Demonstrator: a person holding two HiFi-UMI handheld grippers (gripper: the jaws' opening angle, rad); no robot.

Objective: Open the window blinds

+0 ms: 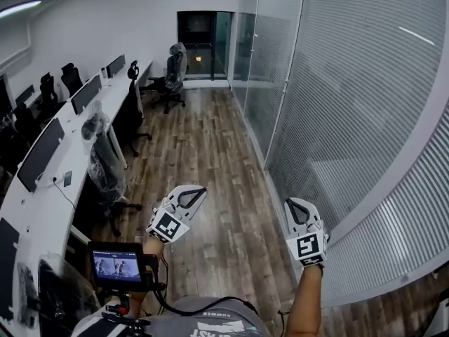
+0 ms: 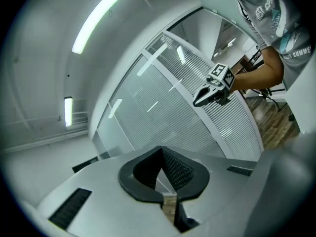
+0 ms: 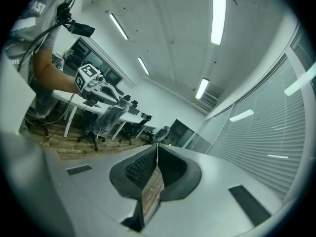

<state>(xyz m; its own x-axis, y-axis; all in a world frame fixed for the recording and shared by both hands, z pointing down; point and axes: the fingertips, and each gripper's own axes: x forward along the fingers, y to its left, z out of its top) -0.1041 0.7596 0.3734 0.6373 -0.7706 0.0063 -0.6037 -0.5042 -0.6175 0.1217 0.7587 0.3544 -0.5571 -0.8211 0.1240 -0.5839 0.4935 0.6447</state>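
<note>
1. The window blinds [image 1: 365, 97] fill the right side of the head view. Their slats hang closed behind the glass wall, from the upper right down to the lower right corner.
2. The left gripper [image 1: 200, 189] is at lower centre of the head view, over the wooden floor [image 1: 210, 146]. In the left gripper view its fingers [image 2: 178, 169] meet at the tips with nothing between them.
3. The right gripper [image 1: 293, 210] is to the right of the left one, near the blinds but apart from them. In the right gripper view its fingers [image 3: 138, 168] are also closed together and empty.
4. Neither gripper touches the blinds.
5. A long white worktop [image 1: 28, 209] runs along the left edge of the head view and carries dark monitors [image 1: 41, 153].
6. Plastic-wrapped office chairs [image 1: 105, 163] stand beside the worktop.
7. A small lit screen [image 1: 116, 265] sits at lower left of the head view.
</note>
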